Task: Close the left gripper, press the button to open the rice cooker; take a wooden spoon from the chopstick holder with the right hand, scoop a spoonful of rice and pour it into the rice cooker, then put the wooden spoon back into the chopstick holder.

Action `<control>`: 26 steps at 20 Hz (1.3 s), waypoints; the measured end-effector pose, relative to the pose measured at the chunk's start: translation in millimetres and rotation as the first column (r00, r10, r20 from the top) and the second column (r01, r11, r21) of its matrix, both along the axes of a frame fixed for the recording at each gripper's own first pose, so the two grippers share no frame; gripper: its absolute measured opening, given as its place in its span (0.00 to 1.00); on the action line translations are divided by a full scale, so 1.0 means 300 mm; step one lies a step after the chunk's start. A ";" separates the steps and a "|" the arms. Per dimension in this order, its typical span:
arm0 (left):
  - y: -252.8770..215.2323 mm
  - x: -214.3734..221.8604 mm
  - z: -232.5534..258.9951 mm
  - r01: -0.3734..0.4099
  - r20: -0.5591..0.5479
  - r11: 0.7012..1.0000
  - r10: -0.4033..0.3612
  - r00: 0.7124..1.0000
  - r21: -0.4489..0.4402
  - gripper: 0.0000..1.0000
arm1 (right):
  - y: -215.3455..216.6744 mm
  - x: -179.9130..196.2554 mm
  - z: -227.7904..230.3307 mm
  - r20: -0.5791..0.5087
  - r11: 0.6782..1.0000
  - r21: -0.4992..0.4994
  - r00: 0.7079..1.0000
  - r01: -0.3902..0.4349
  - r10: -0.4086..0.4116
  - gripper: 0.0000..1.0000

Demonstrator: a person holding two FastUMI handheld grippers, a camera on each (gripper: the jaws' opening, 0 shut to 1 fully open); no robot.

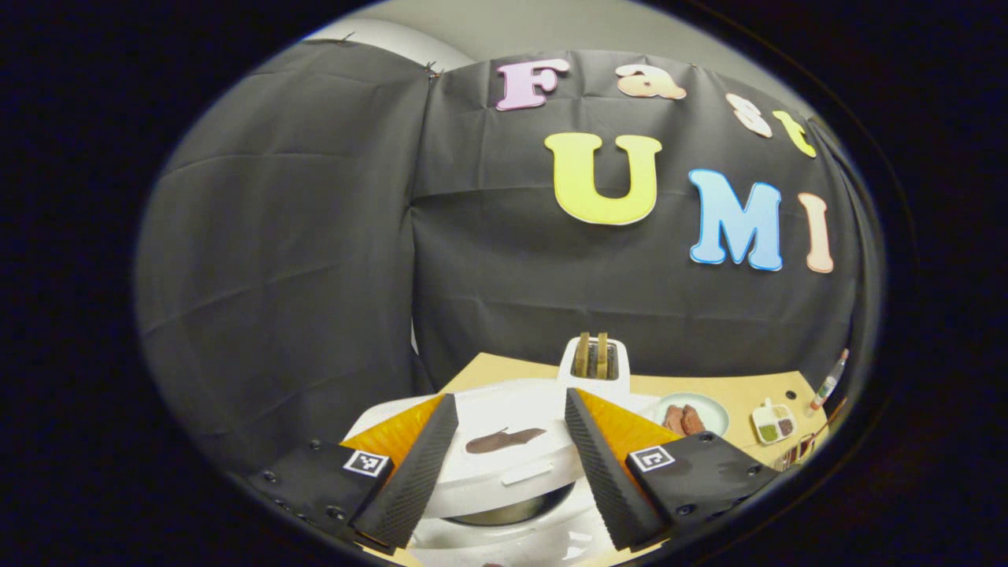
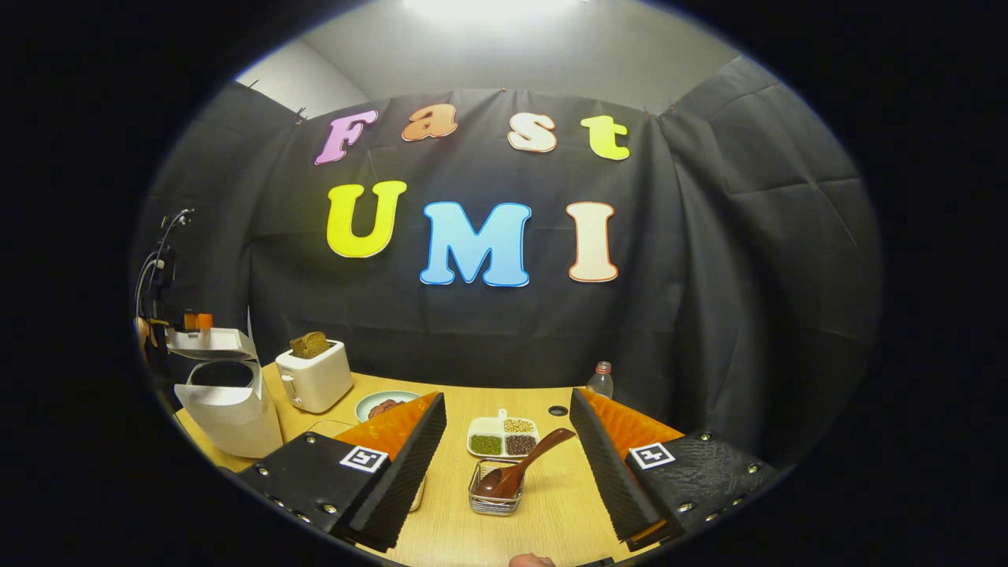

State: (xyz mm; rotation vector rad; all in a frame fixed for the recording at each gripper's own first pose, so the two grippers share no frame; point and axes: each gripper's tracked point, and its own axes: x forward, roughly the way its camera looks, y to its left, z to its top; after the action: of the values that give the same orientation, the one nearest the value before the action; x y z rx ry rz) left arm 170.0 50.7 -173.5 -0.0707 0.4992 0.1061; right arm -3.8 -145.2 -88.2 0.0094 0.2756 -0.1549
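Spoon point(image 2: 524, 466) is seen lying tilted in the wire holder point(image 2: 494, 494), ahead of and between the spread fingers of the right claw point(image 2: 504, 461). Left claw point(image 1: 508, 465), also spread, is held over the part-open cooker point(image 1: 504, 472). A tipped holder is risked if the slanted handle is caught off-centre.

Both tongs, left point(image 1: 510, 453) and right point(image 2: 508, 465), gape wide, empty.

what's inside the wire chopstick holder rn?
One wooden spoon lies in the wire chopstick holder, bowl end down, handle leaning out up and right toward the divided dish of grains. The holder's bottom under the spoon bowl is covered. The right gripper is open, apart from it.
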 end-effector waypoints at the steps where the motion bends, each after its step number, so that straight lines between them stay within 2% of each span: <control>1: -0.006 -0.009 -0.013 0.001 -0.006 1.000 -0.001 1.000 -0.001 0.99 | 0.002 0.002 -0.006 -0.003 1.000 -0.001 1.000 -0.002 0.002 0.96; 2: -0.012 -0.016 -0.023 0.001 -0.012 1.000 -0.001 1.000 -0.004 0.95 | 0.005 0.000 -0.009 -0.005 1.000 0.000 1.000 -0.004 0.004 0.96; 4: -0.017 -0.033 -0.051 -0.002 -0.026 1.000 0.001 1.000 -0.019 0.95 | 0.010 -0.003 -0.008 -0.008 1.000 -0.001 1.000 -0.008 0.008 0.96; 5: -0.025 -0.041 -0.064 -0.003 -0.034 1.000 0.002 0.999 -0.026 0.99 | 0.009 -0.005 -0.008 -0.009 1.000 -0.003 1.000 -0.009 0.009 0.96; 6: -0.032 -0.051 -0.083 -0.003 -0.043 0.999 0.002 0.999 -0.032 0.95 | 0.009 -0.004 -0.009 -0.010 1.000 -0.006 1.000 -0.010 0.010 0.96; 11: -0.061 -0.085 -0.141 0.018 -0.075 1.000 -0.019 0.997 -0.010 0.95 | 0.003 -0.012 -0.010 -0.014 1.000 -0.004 1.000 -0.006 0.006 0.96; 13: -0.070 -0.094 -0.175 0.024 -0.099 1.000 -0.025 0.995 -0.011 0.91 | 0.002 -0.013 -0.019 -0.019 1.000 0.001 1.000 -0.006 0.006 0.96; 14: -0.076 -0.101 -0.187 0.030 -0.106 1.000 -0.030 0.994 -0.004 0.95 | 0.003 -0.013 -0.021 -0.022 1.000 0.002 1.000 -0.006 0.006 0.96; 16: -0.084 -0.112 -0.211 0.039 -0.124 0.999 -0.038 0.992 0.006 0.91 | 0.003 -0.016 -0.027 -0.027 1.000 0.002 1.000 -0.006 0.006 0.96; 18: -0.087 -0.118 -0.232 0.043 -0.143 0.999 -0.041 0.989 0.006 0.95 | 0.004 -0.020 -0.028 -0.027 1.000 0.001 1.000 -0.007 0.007 0.96; 19: -0.089 -0.120 -0.240 0.046 -0.150 0.999 -0.044 0.988 0.010 0.91 | 0.002 -0.022 -0.028 -0.027 1.000 0.001 1.000 -0.007 0.007 0.96; 23: -0.099 -0.136 -0.286 0.065 -0.189 0.998 -0.059 0.980 0.025 0.99 | -0.009 -0.023 -0.028 -0.027 1.000 0.000 1.000 -0.005 0.005 0.96; 24: -0.100 -0.130 -0.285 0.072 -0.179 0.997 -0.065 0.982 0.031 0.92 | -0.012 -0.025 -0.028 -0.028 1.000 0.000 1.000 -0.004 0.004 0.96; 25: -0.102 -0.134 -0.288 0.076 -0.183 0.996 -0.068 0.981 0.035 0.96 | -0.014 -0.027 -0.028 -0.028 1.000 -0.001 1.000 -0.004 0.004 0.96; 26: -0.101 -0.140 -0.301 0.076 -0.171 0.997 -0.069 0.983 0.034 0.96 | -0.014 -0.026 -0.029 -0.028 1.000 -0.001 1.000 -0.004 0.004 0.96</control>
State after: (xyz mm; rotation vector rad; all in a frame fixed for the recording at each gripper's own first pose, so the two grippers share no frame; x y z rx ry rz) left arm 128.1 20.6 -263.7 -0.0042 0.6689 0.0511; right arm -11.7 -149.4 -97.0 0.0056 0.3037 -0.1513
